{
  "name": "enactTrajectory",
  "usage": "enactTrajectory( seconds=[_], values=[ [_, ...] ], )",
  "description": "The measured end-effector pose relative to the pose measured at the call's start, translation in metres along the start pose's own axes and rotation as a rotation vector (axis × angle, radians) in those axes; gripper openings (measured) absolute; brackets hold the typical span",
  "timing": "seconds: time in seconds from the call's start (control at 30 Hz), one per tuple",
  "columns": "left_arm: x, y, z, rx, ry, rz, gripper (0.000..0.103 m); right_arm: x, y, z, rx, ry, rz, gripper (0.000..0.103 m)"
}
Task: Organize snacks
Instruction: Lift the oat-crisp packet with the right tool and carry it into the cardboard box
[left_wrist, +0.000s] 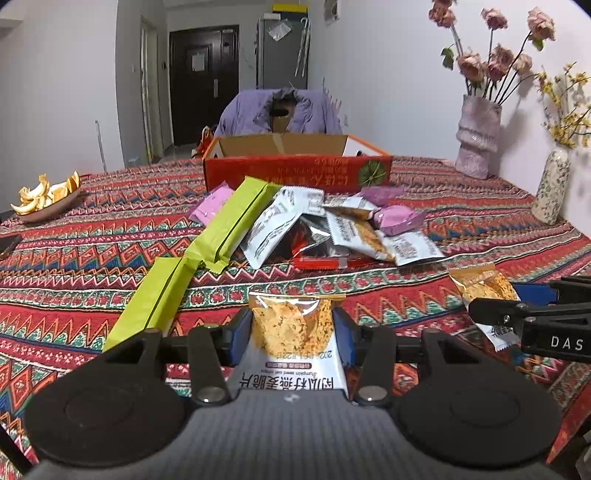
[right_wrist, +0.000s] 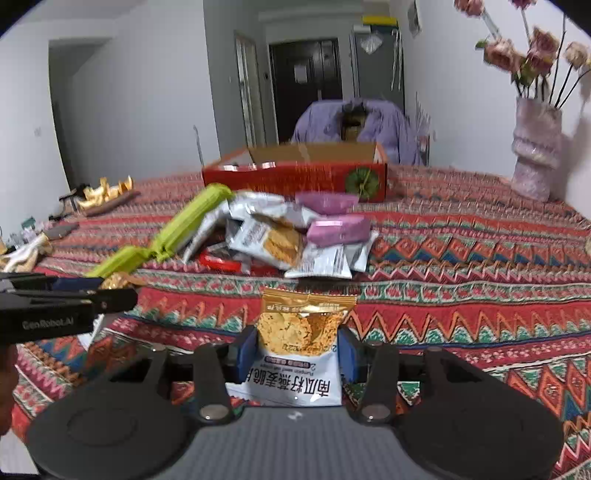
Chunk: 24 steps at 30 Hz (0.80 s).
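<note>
Above the table (left_wrist: 92, 236), my left hand-held gripper (left_wrist: 293, 332) and right hand-held gripper (right_wrist: 297, 349) each clamp a cracker packet (left_wrist: 291, 325); the pile (left_wrist: 332, 229) remains before the box (left_wrist: 295, 171).

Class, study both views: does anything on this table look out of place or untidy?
Yes. Snack packets lie heaped and overlapping before the open red box, green packs sprawl askew, and orange peel sits at the table's far edge.
</note>
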<state>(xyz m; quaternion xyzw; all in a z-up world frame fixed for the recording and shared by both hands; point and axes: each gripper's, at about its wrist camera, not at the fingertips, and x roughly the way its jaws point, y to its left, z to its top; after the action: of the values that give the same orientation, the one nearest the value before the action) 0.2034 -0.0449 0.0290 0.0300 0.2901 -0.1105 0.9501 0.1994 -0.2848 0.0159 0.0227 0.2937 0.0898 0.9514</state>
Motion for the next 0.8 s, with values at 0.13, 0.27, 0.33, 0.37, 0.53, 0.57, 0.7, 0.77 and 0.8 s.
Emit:
enactTrajectory(
  seconds=[0.13,0.27,0.33,0.37,0.53,0.57,0.7,0.77,0.8],
  values=[
    [-0.02,-0.004,0.006,0.01,-0.042,-0.009,0.048,-0.02,0.001,0.003,-0.019,-0.039,0.008,0.045],
    [-0.032,0.002,0.026,0.026,-0.076,-0.032,0.048,-0.035,-0.004,0.02,-0.026,-0.076,0.033,0.045],
    [-0.035,0.006,0.038,0.034,-0.084,-0.041,0.048,-0.04,-0.008,0.033,-0.038,-0.087,0.041,0.045],
    [-0.034,0.009,0.043,0.027,-0.078,-0.052,0.048,-0.04,-0.01,0.038,-0.044,-0.093,0.041,0.045],
    [-0.02,0.027,0.076,-0.023,-0.045,-0.069,0.048,-0.031,-0.021,0.076,-0.055,-0.103,0.068,0.045],
    [-0.016,0.03,0.083,-0.02,-0.044,-0.068,0.048,-0.027,-0.024,0.086,-0.056,-0.104,0.079,0.045],
    [0.002,0.042,0.12,-0.007,-0.056,-0.053,0.048,-0.011,-0.033,0.123,-0.066,-0.105,0.115,0.045],
    [0.013,0.048,0.141,-0.005,-0.057,-0.045,0.048,0.0,-0.039,0.144,-0.059,-0.101,0.141,0.045],
    [0.02,0.051,0.151,-0.006,-0.054,-0.044,0.048,0.005,-0.042,0.157,-0.052,-0.098,0.156,0.045]
  ],
)
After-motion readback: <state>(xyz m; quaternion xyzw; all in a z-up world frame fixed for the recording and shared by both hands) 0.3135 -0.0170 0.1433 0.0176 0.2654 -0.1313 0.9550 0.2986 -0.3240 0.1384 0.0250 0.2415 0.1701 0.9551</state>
